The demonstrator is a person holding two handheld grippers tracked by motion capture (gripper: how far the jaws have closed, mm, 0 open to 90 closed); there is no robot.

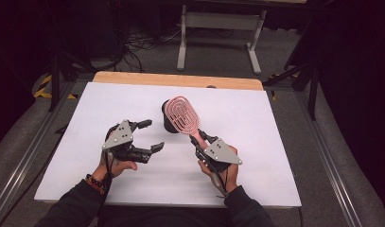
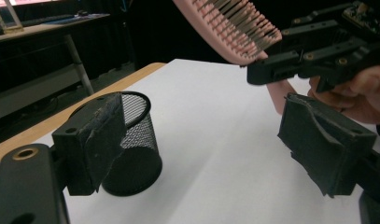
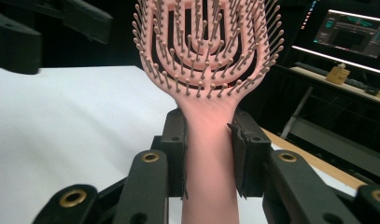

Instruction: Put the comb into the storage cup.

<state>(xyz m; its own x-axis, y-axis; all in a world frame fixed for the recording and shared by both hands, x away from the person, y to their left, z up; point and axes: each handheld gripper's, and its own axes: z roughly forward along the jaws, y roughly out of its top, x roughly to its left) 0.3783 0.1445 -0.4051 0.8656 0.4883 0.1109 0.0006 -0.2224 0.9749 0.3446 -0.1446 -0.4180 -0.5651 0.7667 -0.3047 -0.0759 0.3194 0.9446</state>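
A pink vented hairbrush (image 1: 182, 115) is held up over the white board (image 1: 256, 123), and my right gripper (image 1: 199, 138) is shut on its handle. In the right gripper view the hairbrush (image 3: 208, 107) stands upright, bristles facing the camera, with the handle clamped between both pads of the right gripper (image 3: 208, 154). A black mesh cup (image 1: 169, 124) stands upright just behind the brush head. My left gripper (image 1: 148, 136) hovers open to the left of the cup with nothing between its jaws. From the left gripper (image 2: 201, 135) view, the cup (image 2: 134, 154) stands behind its left jaw and the brush (image 2: 234, 28) hangs at the upper right.
The white board lies on a wooden table whose far edge (image 1: 178, 79) shows beyond it. A grey desk frame (image 1: 218, 28) and cables stand on the floor behind. A lit monitor (image 3: 351, 32) sits on a bench at the right.
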